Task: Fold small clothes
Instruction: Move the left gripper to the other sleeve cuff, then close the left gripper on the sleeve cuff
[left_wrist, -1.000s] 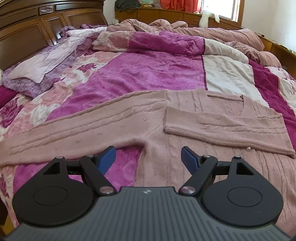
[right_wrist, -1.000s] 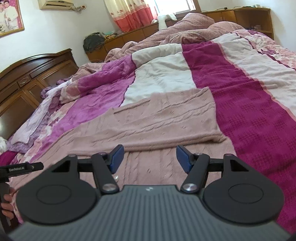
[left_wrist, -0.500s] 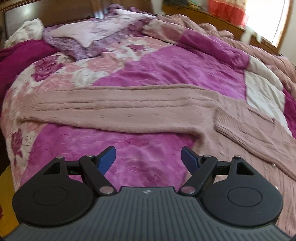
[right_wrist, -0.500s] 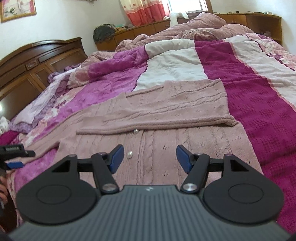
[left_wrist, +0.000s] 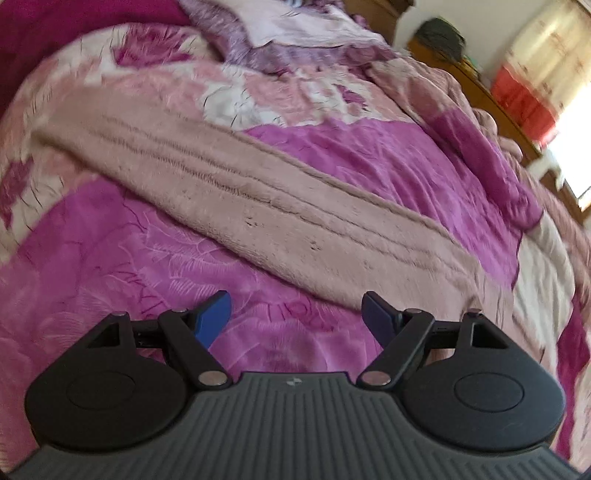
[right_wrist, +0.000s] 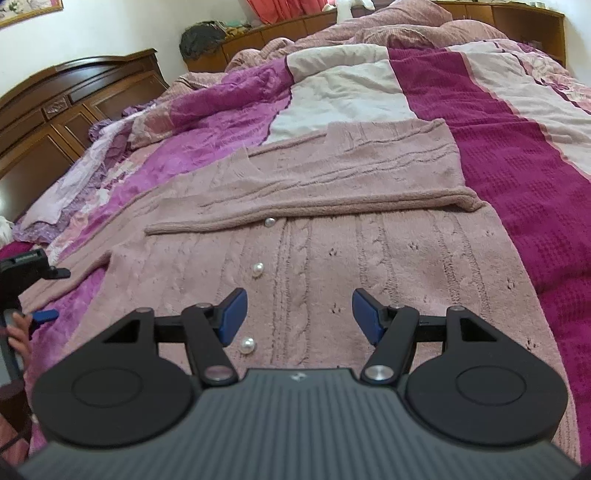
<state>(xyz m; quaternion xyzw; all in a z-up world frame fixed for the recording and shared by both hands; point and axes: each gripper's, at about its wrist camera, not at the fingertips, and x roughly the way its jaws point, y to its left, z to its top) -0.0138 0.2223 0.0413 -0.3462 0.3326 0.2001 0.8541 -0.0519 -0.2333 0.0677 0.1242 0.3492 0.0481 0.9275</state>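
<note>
A bed (right_wrist: 517, 155) under a magenta, white and floral quilt (left_wrist: 110, 258) carries a dusty-pink cable-knit cardigan (right_wrist: 369, 258), lying flat with one sleeve (right_wrist: 332, 199) folded across its chest and the other sleeve (left_wrist: 258, 206) stretched sideways. Pearl buttons (right_wrist: 257, 270) run down its front. The left gripper (left_wrist: 295, 314) and right gripper (right_wrist: 298, 312) both hover with jaws open, empty. No writing is legible.

A dusty-pink cable-knit cardigan (right_wrist: 369, 266) with pearl-white buttons (right_wrist: 257, 270) lies on a magenta, floral-patterned quilt (left_wrist: 122, 258).
</note>
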